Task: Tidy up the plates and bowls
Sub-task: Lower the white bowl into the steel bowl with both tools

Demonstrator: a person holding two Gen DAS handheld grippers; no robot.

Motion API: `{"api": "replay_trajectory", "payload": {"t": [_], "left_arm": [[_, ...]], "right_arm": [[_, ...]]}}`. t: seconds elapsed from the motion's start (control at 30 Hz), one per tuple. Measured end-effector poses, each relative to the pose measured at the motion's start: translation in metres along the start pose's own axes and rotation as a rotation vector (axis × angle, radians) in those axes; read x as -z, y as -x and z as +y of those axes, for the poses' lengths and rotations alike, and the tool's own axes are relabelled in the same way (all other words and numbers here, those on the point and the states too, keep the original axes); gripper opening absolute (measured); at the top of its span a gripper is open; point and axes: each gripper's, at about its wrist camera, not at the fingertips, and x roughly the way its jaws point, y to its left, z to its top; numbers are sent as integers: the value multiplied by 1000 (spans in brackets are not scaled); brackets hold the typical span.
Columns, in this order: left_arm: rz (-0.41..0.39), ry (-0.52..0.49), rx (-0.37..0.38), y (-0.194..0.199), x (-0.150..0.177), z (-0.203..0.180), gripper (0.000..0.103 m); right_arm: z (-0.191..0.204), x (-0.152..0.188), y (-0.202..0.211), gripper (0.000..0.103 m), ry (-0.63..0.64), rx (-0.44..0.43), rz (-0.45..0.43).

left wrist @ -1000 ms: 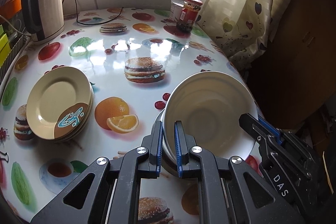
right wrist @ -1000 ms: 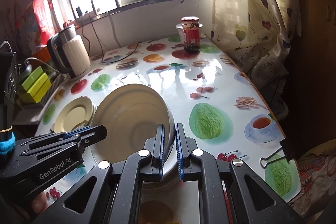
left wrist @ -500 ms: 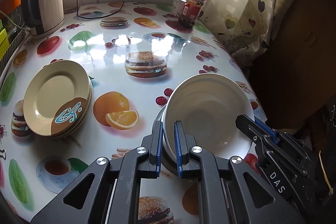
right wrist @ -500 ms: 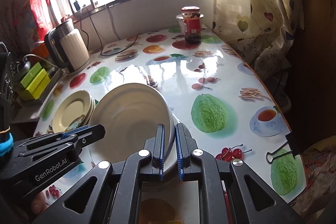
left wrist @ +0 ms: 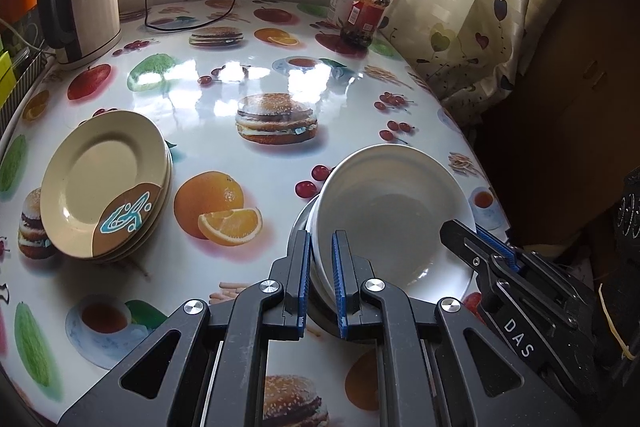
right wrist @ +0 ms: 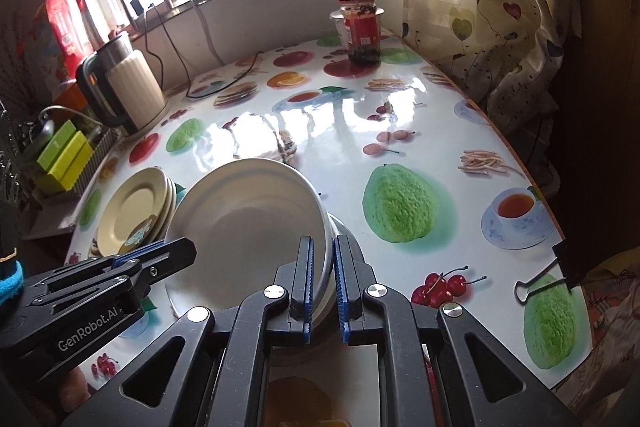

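Left wrist view shows the left gripper [left wrist: 320, 281] pinching the near left rim of a big white round bowl [left wrist: 394, 215]. One blue pad [left wrist: 305, 283] is on the outside of the rim and the other is on the inside. The right gripper [left wrist: 480, 247] reaches in from the right and sits at the bowl's near right rim. In the right wrist view, the right gripper [right wrist: 322, 291] is squeezed onto the bowl's [right wrist: 248, 223] right rim, and the left gripper [right wrist: 160, 255] comes in from the left onto the other side. So both tools hold the same bowl, one on each side. The bowl is tipped up, with its open face toward the cameras. It sits over more white dishes [right wrist: 344, 239], but how many is hard to tell.

To the left of the bowl is a stack of cream round plates [left wrist: 104, 183]; the top plate has a brown patch with a blue squiggle. The stack is apart from the bowl. Everything rests on a shiny table with food pictures [left wrist: 224, 75]. At the far left stands a cream electric kettle with a black handle [left wrist: 84, 11]. At the far right stands a glass jar with a red lid and red label [left wrist: 366, 13], close to a pale curtain with hearts [left wrist: 472, 7].
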Motion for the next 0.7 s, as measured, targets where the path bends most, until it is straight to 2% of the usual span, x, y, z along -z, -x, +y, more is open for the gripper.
{"api": "replay_trajectory", "payload": {"t": [0.7], "left_arm": [[13, 13, 7, -1, 1, 1, 11]], "right_arm": [[-5, -7, -8, 11, -19, -10, 53]]}}
